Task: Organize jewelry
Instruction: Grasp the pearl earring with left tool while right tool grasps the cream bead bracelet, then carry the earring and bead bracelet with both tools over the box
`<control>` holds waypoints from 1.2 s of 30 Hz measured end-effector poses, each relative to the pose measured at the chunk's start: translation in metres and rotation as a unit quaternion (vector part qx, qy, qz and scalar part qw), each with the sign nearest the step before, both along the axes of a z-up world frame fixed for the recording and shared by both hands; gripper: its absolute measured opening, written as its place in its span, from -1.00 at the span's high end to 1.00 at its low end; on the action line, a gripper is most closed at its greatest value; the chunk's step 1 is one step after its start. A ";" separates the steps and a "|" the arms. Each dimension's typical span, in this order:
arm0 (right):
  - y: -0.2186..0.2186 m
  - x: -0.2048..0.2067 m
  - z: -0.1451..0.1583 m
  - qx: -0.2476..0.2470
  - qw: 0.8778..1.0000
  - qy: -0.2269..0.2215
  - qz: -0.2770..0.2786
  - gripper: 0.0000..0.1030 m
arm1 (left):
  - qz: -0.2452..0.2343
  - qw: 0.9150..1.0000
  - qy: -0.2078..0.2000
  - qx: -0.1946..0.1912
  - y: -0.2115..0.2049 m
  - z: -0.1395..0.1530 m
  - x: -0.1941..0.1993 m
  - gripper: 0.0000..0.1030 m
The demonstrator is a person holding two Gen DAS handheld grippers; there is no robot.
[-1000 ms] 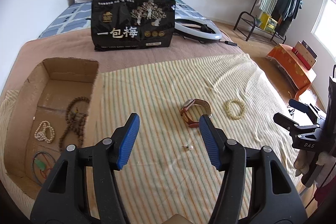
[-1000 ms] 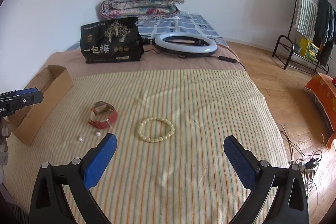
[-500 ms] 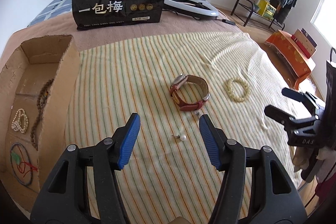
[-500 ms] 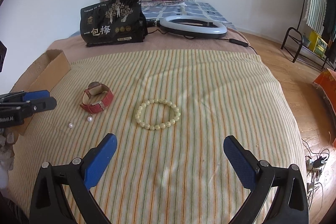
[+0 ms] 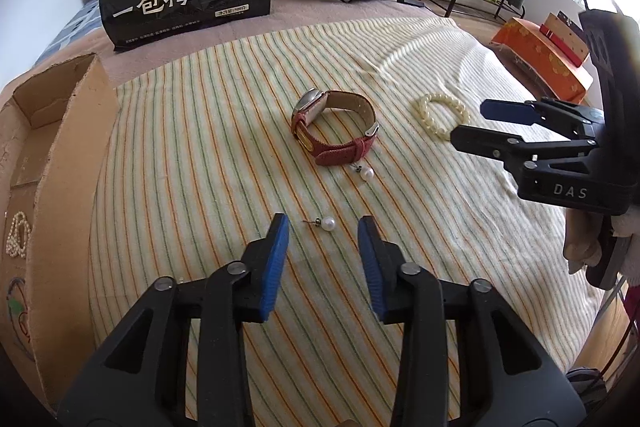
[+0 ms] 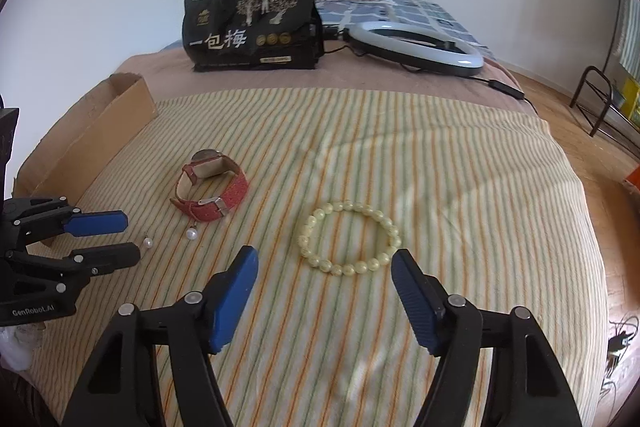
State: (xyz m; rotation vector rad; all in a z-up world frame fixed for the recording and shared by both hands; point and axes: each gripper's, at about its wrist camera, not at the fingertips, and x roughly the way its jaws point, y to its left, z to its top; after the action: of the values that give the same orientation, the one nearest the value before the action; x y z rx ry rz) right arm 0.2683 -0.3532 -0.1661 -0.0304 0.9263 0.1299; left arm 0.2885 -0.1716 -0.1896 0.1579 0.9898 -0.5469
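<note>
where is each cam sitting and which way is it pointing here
Left wrist: on the left gripper, low over the striped blanket, facing a pearl earring; right gripper at right.
Right wrist: on the right gripper, facing the bead bracelet; left gripper at left.
Shared: red watch, black bag.

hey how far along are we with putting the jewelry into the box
Partly done: a white pearl strand already lies in the cardboard box. Nothing is held; the open left gripper frames a pearl earring, and the open right gripper nears the cream bead bracelet. The red watch and second earring remain on the striped blanket.
</note>
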 end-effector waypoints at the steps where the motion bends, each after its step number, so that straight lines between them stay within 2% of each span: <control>1: 0.001 0.002 -0.001 -0.001 1.000 0.002 0.003 -0.26 | 0.000 1.000 0.001 0.001 -0.001 -0.001 0.001 0.42; 6: 0.004 0.013 -0.009 -0.008 1.000 0.010 0.012 -0.06 | 0.005 1.000 0.009 -0.008 0.000 -0.007 0.004 0.42; 9: 0.005 0.018 -0.013 -0.011 1.000 0.015 0.013 -0.01 | 0.003 1.000 0.008 -0.005 -0.003 -0.009 0.005 0.43; 12: 0.007 0.022 -0.016 -0.018 1.000 0.019 0.016 0.10 | 0.003 1.000 0.007 -0.001 -0.004 -0.011 0.005 0.63; 17: 0.013 0.026 -0.022 -0.035 0.999 0.028 0.032 0.26 | 0.001 1.000 0.005 -0.003 -0.002 -0.012 0.006 0.66; 25: 0.018 0.027 -0.024 -0.024 0.998 0.032 0.051 0.86 | 0.001 1.000 0.001 -0.001 -0.003 -0.010 0.004 0.67; 36: 0.009 0.015 -0.006 0.006 0.999 0.017 0.038 0.90 | 0.003 1.000 -0.010 -0.013 0.005 0.007 -0.001 0.67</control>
State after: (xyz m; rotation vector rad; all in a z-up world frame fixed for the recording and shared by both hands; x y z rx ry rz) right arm 0.2835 -0.3440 -0.1724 -0.0524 0.9580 0.2080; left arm 0.2874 -0.1670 -0.1830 0.1371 0.9637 -0.5517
